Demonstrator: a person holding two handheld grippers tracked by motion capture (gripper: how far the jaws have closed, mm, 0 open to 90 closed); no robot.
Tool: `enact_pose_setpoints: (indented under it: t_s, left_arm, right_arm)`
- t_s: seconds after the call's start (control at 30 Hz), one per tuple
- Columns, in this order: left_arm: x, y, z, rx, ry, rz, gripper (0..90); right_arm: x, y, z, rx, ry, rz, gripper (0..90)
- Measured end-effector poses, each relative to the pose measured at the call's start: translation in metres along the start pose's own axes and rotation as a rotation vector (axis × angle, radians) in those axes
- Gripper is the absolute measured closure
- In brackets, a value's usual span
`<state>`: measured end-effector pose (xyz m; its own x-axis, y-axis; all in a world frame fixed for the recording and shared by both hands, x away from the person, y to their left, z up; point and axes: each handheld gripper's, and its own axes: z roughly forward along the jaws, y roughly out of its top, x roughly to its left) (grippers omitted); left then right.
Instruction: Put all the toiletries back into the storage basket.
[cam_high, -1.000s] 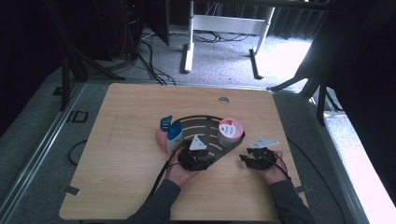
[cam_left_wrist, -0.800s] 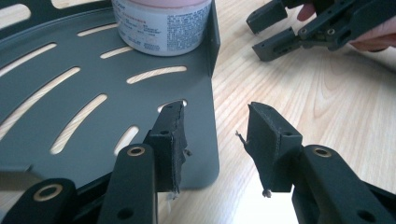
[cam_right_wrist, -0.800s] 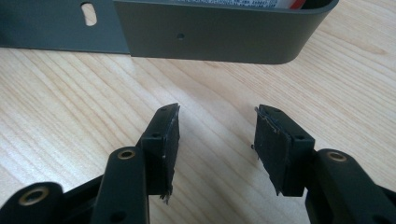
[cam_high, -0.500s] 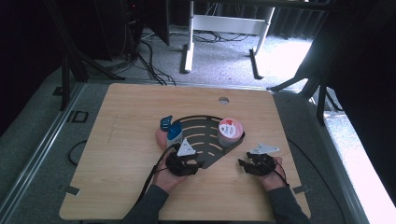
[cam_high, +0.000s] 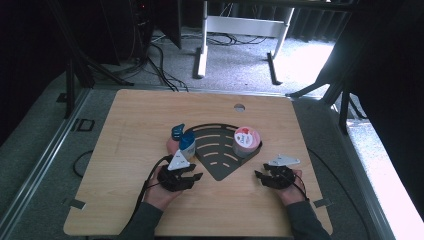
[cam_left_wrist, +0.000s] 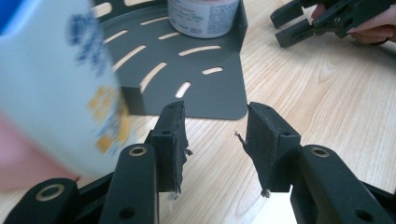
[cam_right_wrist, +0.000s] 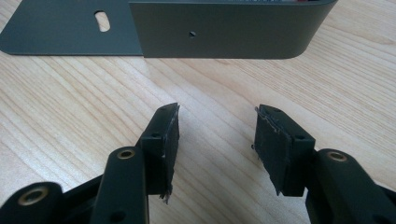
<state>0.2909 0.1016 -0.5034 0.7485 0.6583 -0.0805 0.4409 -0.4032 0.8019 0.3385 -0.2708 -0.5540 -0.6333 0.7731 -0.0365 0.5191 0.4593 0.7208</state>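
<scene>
A dark grey fan-shaped slotted tray lies mid-table. In its right corner stands a white tub with a pink lid, also seen as the tub on the tray. At the tray's left edge stands a white and blue container, blurred and close as the container, with a pink object beside it. My left gripper is open and empty just before the tray's near corner. My right gripper is open and empty, facing the tray's low wall.
A blue piece sits behind the white and blue container. The wooden table has a small hole near its far edge. Bare wood lies to the left and far side. The right gripper shows in the left gripper view's upper right.
Both grippers have drawn back toward the near edge. The left one has also moved left, off the tray's near corner.
</scene>
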Motion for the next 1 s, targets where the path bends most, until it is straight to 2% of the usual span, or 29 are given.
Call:
enact_pose_setpoints:
  t_s: [0.13, 0.23, 0.3, 0.5, 0.63, 0.73, 1.0]
  left_arm:
    - [0.007, -0.004, -0.012, -0.010, 0.024, -0.007, 57.4]
    - [0.013, -0.006, -0.020, -0.018, 0.039, -0.014, 57.3]
    - [0.016, -0.008, -0.024, -0.022, 0.049, -0.021, 57.3]
    - [0.027, -0.009, -0.033, -0.040, 0.078, -0.042, 57.0]
    - [0.033, -0.011, -0.037, -0.044, 0.096, -0.055, 56.7]
    - [0.037, -0.012, -0.039, -0.047, 0.104, -0.065, 56.7]
    - [0.043, -0.014, -0.042, -0.052, 0.120, -0.080, 56.5]
  right_arm:
    - [0.001, 0.000, 0.000, -0.003, 0.009, 0.000, 56.5]
    - [0.007, 0.002, 0.000, -0.005, 0.024, -0.021, 70.6]
    - [0.015, 0.005, 0.001, -0.012, 0.047, -0.046, 77.8]
    - [0.044, 0.019, 0.011, -0.019, 0.094, -0.136, 89.7]
    - [0.061, 0.029, 0.022, -0.005, 0.109, -0.169, 90.0]
    - [0.071, 0.037, 0.033, -0.003, 0.100, -0.192, 90.0]
    - [0.078, 0.057, 0.053, -0.030, 0.070, -0.164, 90.0]
